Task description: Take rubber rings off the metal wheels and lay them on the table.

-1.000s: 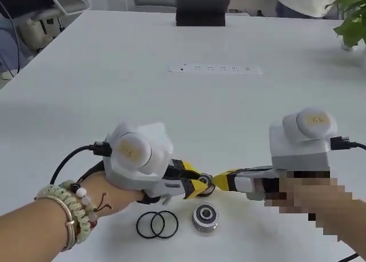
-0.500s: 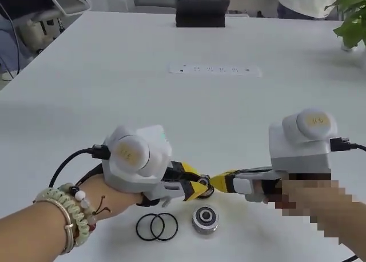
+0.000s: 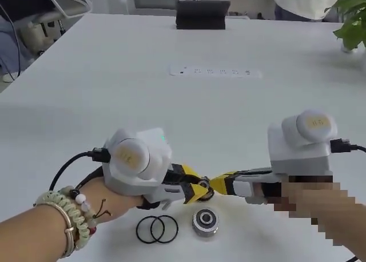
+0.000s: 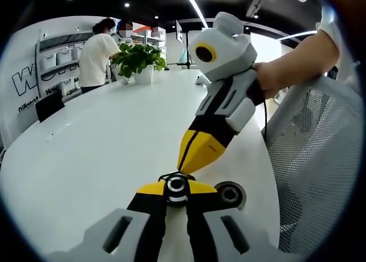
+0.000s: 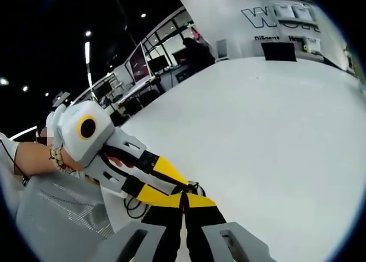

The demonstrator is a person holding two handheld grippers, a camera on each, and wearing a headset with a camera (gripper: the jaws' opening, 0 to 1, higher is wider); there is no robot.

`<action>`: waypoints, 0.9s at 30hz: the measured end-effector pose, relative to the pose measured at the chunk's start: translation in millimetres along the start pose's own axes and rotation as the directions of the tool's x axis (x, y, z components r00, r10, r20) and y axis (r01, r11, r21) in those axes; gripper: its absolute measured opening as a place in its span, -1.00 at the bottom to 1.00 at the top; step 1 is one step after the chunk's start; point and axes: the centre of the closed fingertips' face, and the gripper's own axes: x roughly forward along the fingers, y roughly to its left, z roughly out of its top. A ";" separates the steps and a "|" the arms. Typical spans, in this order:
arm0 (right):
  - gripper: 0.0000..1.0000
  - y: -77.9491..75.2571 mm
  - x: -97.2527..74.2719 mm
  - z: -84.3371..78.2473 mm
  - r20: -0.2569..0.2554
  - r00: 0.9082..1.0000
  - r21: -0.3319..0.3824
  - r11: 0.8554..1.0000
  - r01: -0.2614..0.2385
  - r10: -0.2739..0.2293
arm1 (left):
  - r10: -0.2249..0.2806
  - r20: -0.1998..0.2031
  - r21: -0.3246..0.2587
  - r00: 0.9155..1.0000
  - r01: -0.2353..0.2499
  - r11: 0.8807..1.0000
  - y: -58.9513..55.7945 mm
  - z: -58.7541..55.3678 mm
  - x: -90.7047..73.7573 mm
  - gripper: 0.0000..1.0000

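Rubber ring (image 4: pixel 168 174), pinched between the closed jaws of the right gripper (image 5: pixel 183 194), could slip and snap back onto the wheel (image 4: pixel 176 185) clamped in the left gripper (image 4: pixel 176 189).

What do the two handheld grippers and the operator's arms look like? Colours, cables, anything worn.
The left gripper and right gripper match: white-grey housings, round dome with yellow marking, black-and-yellow jaws, each trailing a black cable. The left wrist wears beaded bracelets.
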 end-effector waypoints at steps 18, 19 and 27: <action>-1.00 -4.7 0.1 -0.8 -0.005 1.000 0.021 0.999 0.026 -0.026 | 0.015 0.002 -0.025 1.000 -0.015 1.000 0.9 0.8 1.1 -0.85; -1.00 -4.9 0.3 -1.2 -0.008 1.000 0.018 0.999 0.029 -0.029 | 0.015 0.000 -0.024 1.000 -0.015 1.000 1.1 0.9 1.4 -0.85; -1.00 -4.5 -0.1 -2.1 -0.014 0.999 0.017 0.999 0.032 -0.032 | 0.004 -0.032 -0.003 0.999 -0.004 1.000 -0.7 1.8 0.8 -0.82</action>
